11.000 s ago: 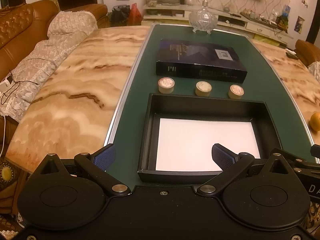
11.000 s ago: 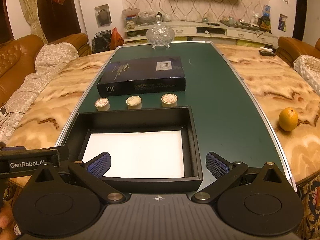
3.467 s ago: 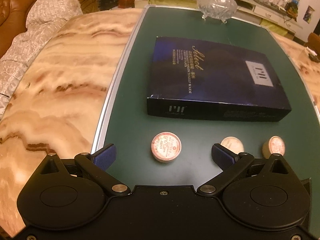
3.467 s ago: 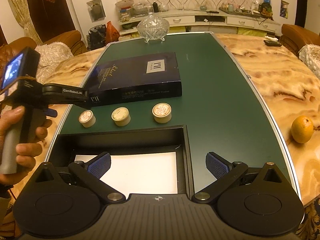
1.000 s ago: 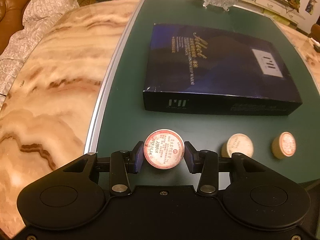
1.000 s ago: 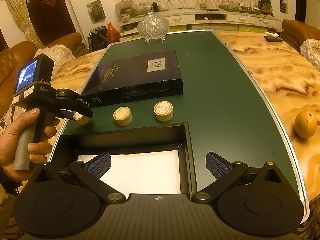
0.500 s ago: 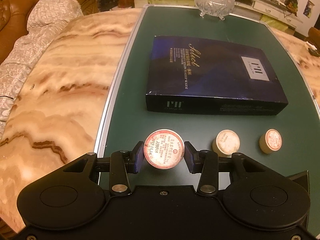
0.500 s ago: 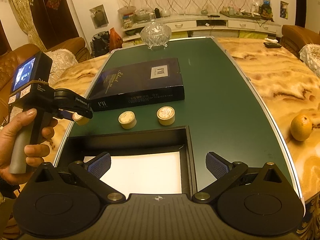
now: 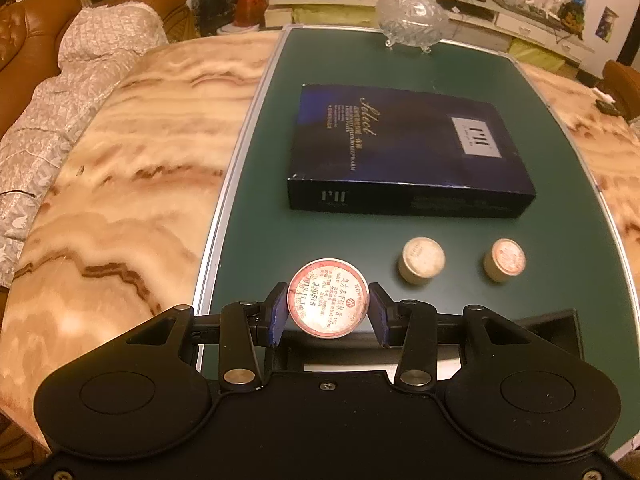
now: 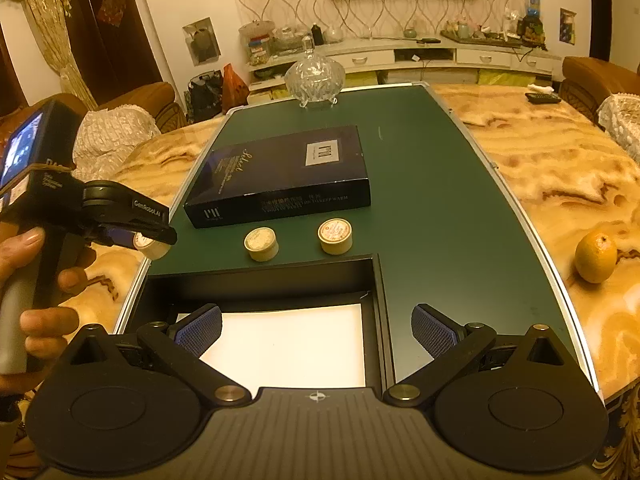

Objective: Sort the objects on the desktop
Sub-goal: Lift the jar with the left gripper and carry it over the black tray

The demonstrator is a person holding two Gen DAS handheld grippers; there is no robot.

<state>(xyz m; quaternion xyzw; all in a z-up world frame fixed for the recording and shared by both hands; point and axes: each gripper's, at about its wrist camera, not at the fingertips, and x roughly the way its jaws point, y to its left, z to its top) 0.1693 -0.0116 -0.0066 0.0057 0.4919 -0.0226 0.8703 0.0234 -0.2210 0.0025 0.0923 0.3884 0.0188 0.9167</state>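
Left gripper (image 9: pixel 328 310) clamps round tin (image 9: pixel 328 298) between its pads.

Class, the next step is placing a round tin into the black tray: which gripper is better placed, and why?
Left. The left gripper is already shut on a round tin beside the black tray; the right gripper is open and holds nothing.

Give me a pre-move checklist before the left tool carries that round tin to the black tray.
1. Left tool clamped on round tin: ok.
2. Tin lifted clear of green mat: ok.
3. Black tray open, white floor bare: ok.
4. Right tool open, holding nothing: ok.
5. Right tool out of the drop zone: not ok, it hangs over the tray.
6. Other two tins undisturbed on the mat: ok.
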